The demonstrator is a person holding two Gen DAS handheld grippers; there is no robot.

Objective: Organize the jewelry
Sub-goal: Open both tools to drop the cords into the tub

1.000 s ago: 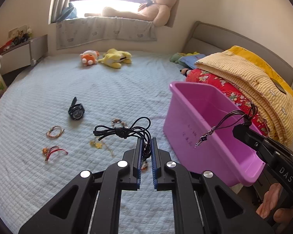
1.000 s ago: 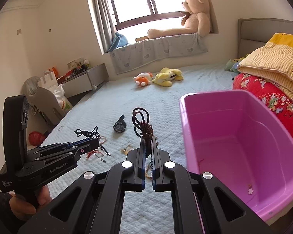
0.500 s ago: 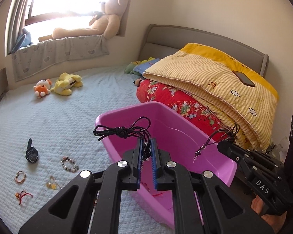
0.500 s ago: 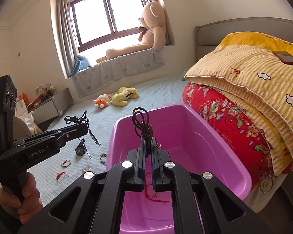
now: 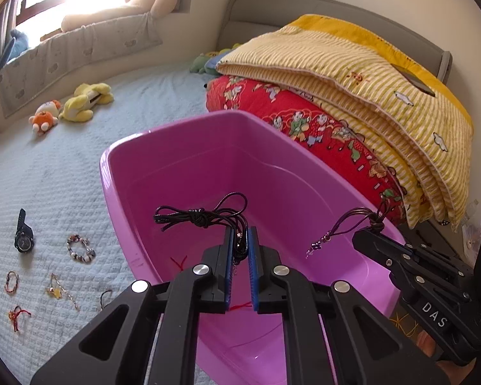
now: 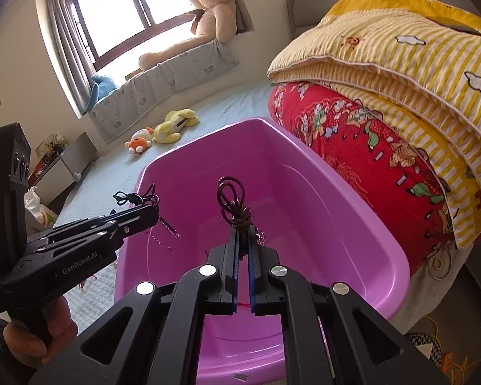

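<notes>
From the left wrist view, the left tool point(image 5: 239, 240) is clenched on a black cord point(image 5: 202, 217). The knotted loops of the cord stand out to the left of the tips, above the inside of the pink bin point(image 5: 208, 147). The right tool point(image 5: 365, 239) comes in from the right side, also above the bin, and it grips a brown cord point(image 5: 352, 221) whose small beaded end hangs down toward the bin floor. A piece of red thread point(image 5: 178, 261) lies on the bin floor. The bin stands on the bed point(image 5: 48, 166), just beside a red quilt point(image 5: 320, 128) with a yellow striped quilt point(image 5: 368, 73) on top of it. On the bed, left of the bin, lie a watch point(image 5: 24, 235), a bead bracelet point(image 5: 80, 250), a red string bracelet point(image 5: 12, 282), a small gold chain point(image 5: 61, 293) and a red knot point(image 5: 17, 316).

From the right wrist view, the right tool point(image 6: 243, 240) is closed tight on the brown cord point(image 6: 235, 205); its loops and knot rise above the tips, over the middle of the bin point(image 6: 304, 166). The left tool point(image 6: 154, 215) reaches in from the left, held by a hand point(image 6: 38, 330), and it stays over the left rim of the bin. The black cord point(image 6: 134, 197) sits at its tip and a thin chain point(image 6: 168, 227) hangs under it. Two plush toys point(image 6: 163, 130) lie far away on the bed.
</notes>
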